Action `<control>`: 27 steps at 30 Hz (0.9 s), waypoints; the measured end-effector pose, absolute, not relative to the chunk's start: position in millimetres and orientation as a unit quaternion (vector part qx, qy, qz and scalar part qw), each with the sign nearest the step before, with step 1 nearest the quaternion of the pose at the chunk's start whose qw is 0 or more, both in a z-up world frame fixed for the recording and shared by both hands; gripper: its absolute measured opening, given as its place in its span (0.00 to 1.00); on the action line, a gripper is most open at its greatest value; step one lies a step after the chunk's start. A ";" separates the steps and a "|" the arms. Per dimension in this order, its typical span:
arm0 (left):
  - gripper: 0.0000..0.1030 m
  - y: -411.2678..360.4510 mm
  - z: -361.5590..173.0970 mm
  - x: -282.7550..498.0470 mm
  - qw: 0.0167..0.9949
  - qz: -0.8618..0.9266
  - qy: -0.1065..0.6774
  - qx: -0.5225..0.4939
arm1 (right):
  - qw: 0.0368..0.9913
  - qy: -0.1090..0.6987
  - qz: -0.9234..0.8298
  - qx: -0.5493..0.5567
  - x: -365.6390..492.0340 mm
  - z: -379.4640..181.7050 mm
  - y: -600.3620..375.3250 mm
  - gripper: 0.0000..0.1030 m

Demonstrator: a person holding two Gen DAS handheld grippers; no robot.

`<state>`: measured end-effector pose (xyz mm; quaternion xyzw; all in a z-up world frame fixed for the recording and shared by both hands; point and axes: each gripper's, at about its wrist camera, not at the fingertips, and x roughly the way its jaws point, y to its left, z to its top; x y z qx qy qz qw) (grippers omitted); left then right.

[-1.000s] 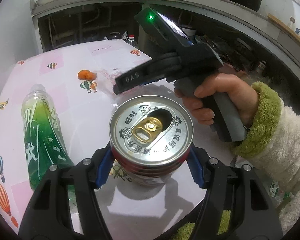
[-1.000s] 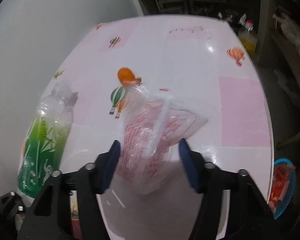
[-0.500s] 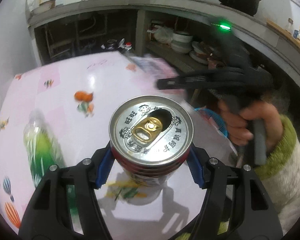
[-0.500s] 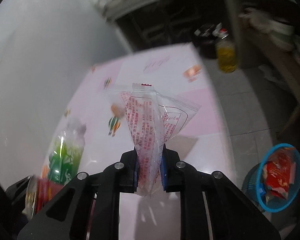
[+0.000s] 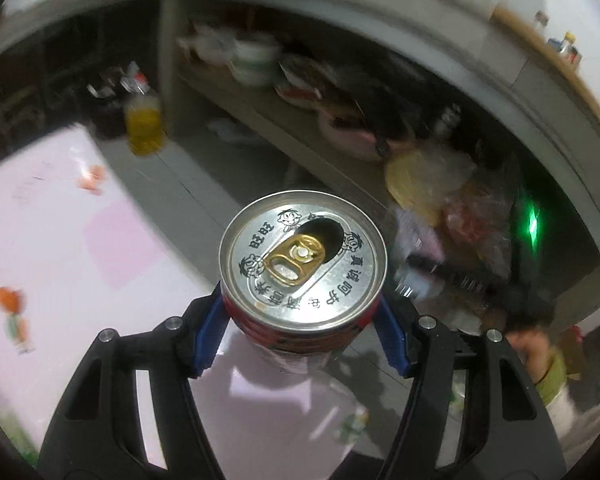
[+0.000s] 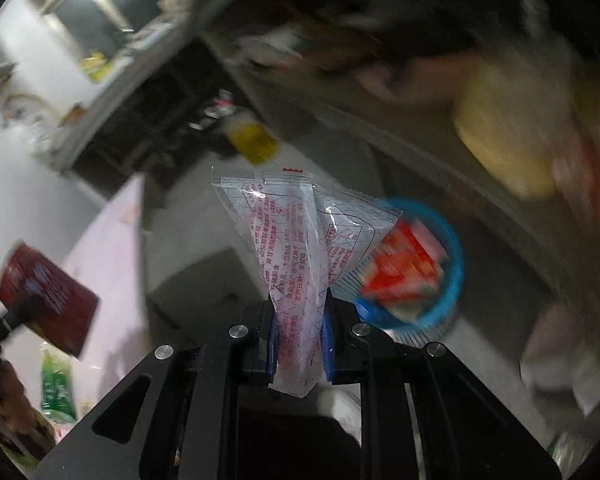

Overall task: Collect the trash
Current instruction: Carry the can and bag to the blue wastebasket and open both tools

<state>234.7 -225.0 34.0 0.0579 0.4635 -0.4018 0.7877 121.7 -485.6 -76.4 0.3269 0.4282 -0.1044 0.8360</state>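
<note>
My left gripper [image 5: 302, 330] is shut on an opened red drink can [image 5: 303, 264] with a silver top, held above the pink table's [image 5: 52, 264] right edge. My right gripper [image 6: 300, 334] is shut on a clear plastic wrapper with red print [image 6: 300, 240], held in the air off the table. A blue trash basket [image 6: 440, 280] with red wrappers in it stands on the floor just right of the wrapper. The can [image 6: 48, 308] also shows at the left of the right wrist view. The right gripper appears blurred at the right of the left wrist view [image 5: 452, 276].
A green plastic bottle [image 6: 56, 384] lies on the table. A bottle of yellow oil [image 5: 144, 124] stands on the grey floor by dark shelves. A low shelf [image 5: 284, 128] with bowls and bags runs along the right.
My right gripper closed on the wrapper, lifted it off the table and swung right toward the blue basket. My left gripper carried the can rightward to the table's edge.
</note>
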 end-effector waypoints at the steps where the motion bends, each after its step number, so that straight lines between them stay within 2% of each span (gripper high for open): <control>1: 0.60 -243.2 25.3 241.4 0.771 -0.414 0.480 0.058 | 0.826 0.437 -0.112 0.338 119.1 -92.2 -490.1 0.17; 7: 0.60 -324.8 -28.4 266.7 0.727 -0.409 0.541 0.108 | 0.789 0.471 -0.133 0.373 130.8 -159.6 -510.0 0.17; 11: 0.60 -369.6 -57.0 284.7 0.712 -0.398 0.561 0.142 | 0.784 0.473 -0.135 0.379 158.8 -180.9 -527.1 0.17; 14: 0.63 -399.4 -69.6 299.5 0.711 -0.395 0.559 0.161 | 0.788 0.467 -0.143 0.375 188.7 -192.7 -545.0 0.25; 15: 0.71 -406.1 -72.9 304.2 0.708 -0.396 0.559 0.171 | 0.789 0.468 -0.150 0.368 195.8 -198.6 -548.7 0.34; 18: 0.75 -411.9 -76.7 314.9 0.735 -0.369 0.539 0.183 | 0.792 0.475 -0.158 0.350 219.2 -226.7 -555.5 0.47; 23: 0.75 -385.7 -69.5 312.9 0.740 -0.370 0.541 0.150 | 0.783 0.494 -0.188 0.327 222.8 -254.8 -551.7 0.48; 27: 0.75 -349.0 -49.7 300.5 0.753 -0.374 0.527 0.126 | 0.792 0.483 -0.196 0.318 209.8 -254.9 -549.4 0.56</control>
